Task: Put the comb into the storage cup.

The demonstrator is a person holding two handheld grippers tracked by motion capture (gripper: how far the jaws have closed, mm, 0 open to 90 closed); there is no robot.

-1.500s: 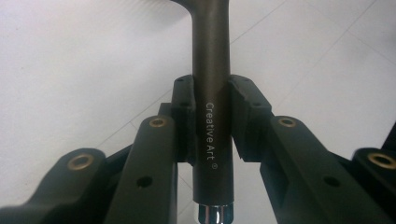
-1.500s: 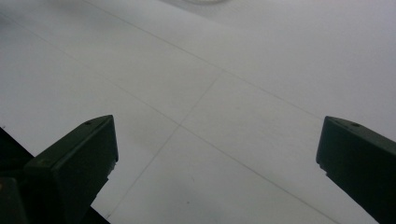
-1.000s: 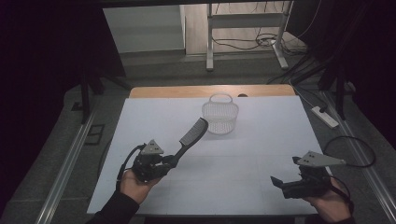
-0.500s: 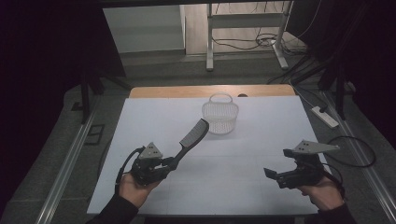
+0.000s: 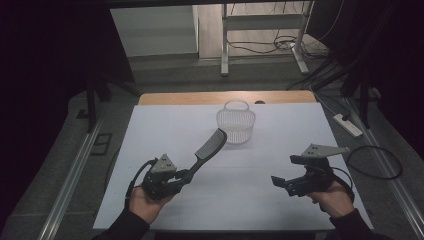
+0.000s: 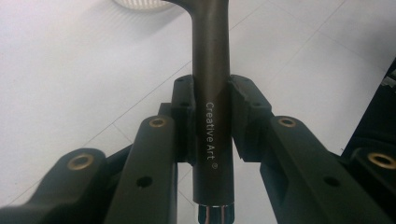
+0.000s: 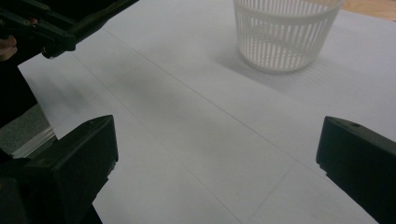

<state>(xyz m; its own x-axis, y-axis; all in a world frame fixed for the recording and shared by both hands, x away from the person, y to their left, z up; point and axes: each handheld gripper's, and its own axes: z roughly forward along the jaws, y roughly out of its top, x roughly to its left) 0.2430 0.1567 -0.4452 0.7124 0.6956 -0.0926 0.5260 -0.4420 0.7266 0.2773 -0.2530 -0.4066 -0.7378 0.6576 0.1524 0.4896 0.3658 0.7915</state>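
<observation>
Up close, brush handle (image 6: 212,93) lettering (Creative Art), left gripper (image 6: 210,109) clamped

Left gripper (image 5: 186,175) sits at the lower left of the high view, jaws pointing up-right and clamped tight on something, hand (image 5: 142,202) beneath it. Right gripper (image 5: 281,181), lower right, points left, jaws spread wide, hand (image 5: 332,197) behind it.

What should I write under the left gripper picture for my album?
Left gripper clamps a dark brush handle marked Creative Art.

Dark grey comb (image 5: 210,145), white slatted basket (image 5: 235,124)
</observation>
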